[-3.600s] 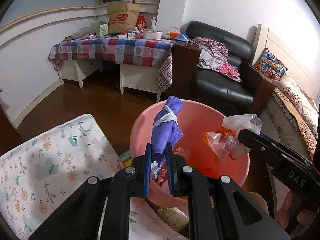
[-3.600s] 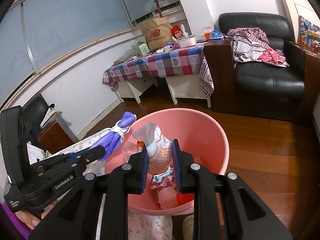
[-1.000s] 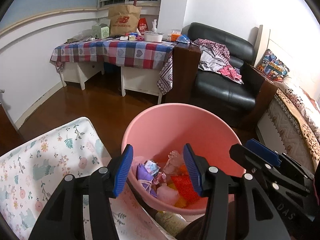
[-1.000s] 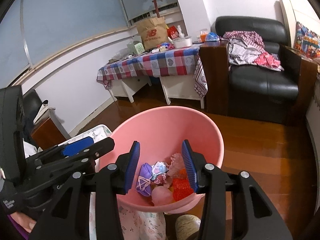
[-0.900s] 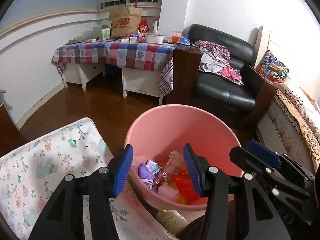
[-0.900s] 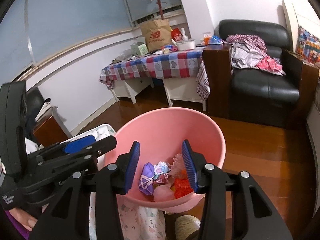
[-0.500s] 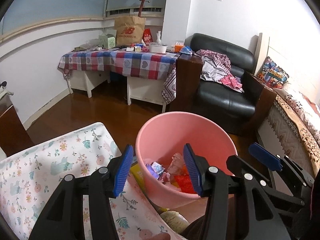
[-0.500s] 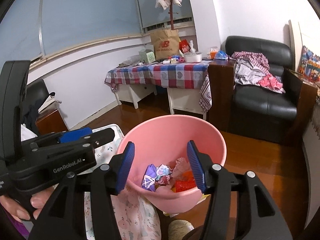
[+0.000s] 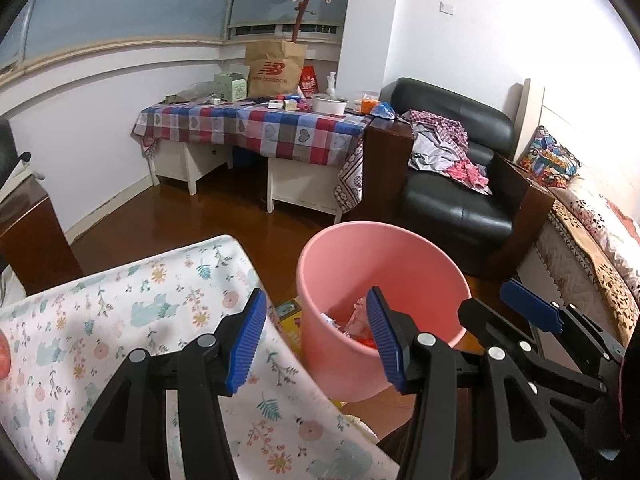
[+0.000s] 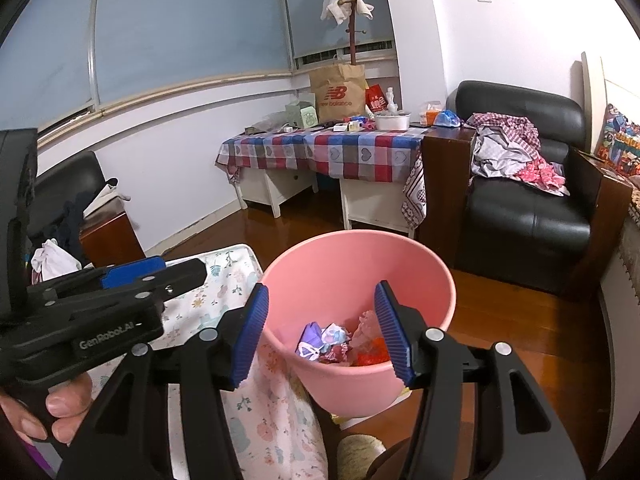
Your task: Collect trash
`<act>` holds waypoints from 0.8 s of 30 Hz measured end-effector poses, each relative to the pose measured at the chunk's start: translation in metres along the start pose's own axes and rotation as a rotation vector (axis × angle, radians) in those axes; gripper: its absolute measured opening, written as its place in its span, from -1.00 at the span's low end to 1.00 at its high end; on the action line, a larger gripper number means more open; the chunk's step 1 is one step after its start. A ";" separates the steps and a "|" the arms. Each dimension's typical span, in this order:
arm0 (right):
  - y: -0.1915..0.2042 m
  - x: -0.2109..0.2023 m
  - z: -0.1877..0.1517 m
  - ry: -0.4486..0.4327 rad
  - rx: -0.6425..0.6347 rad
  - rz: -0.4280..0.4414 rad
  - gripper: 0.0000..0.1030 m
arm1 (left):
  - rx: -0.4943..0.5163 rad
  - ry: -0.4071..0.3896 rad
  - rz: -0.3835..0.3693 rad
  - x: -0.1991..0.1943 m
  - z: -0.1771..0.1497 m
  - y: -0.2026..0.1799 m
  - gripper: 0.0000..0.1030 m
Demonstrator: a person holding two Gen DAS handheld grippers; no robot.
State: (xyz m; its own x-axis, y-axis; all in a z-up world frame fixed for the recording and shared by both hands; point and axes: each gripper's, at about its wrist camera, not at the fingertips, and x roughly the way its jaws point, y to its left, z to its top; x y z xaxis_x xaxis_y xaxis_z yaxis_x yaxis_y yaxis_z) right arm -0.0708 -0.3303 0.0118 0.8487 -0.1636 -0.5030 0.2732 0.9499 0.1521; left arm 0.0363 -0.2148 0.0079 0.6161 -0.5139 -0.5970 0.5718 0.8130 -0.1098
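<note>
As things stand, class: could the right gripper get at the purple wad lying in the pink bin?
Probably yes. The right gripper is open and empty above the pink bin, whose top is uncovered, and the purple wad lies exposed on the pile.

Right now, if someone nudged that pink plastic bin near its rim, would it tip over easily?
Probably. The pink plastic bin narrows toward its base and holds only a little crumpled trash at the bottom, so it likely stays light. On the glossy wooden floor it might slide first.
</note>
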 end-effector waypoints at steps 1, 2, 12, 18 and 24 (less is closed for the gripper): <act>0.000 0.001 0.000 0.005 0.002 0.007 0.09 | -0.002 0.000 0.002 -0.001 -0.001 0.002 -0.01; 0.001 0.002 0.000 0.008 0.004 0.013 0.09 | -0.006 -0.001 0.004 -0.003 -0.003 0.004 0.00; 0.020 0.007 -0.009 0.039 0.007 0.070 0.09 | -0.055 0.004 0.019 -0.016 -0.020 0.027 -0.01; 0.025 0.010 -0.009 0.046 0.006 0.072 0.09 | -0.075 0.013 0.023 -0.016 -0.026 0.036 -0.01; 0.028 0.014 -0.010 0.057 0.007 0.072 0.09 | -0.085 0.018 0.020 -0.014 -0.027 0.042 -0.01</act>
State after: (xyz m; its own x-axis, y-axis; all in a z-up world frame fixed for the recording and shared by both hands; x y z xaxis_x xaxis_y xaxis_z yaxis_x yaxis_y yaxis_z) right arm -0.0555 -0.3030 0.0005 0.8389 -0.0793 -0.5384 0.2158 0.9567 0.1953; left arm 0.0369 -0.1657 -0.0100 0.6169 -0.4926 -0.6138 0.5106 0.8440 -0.1642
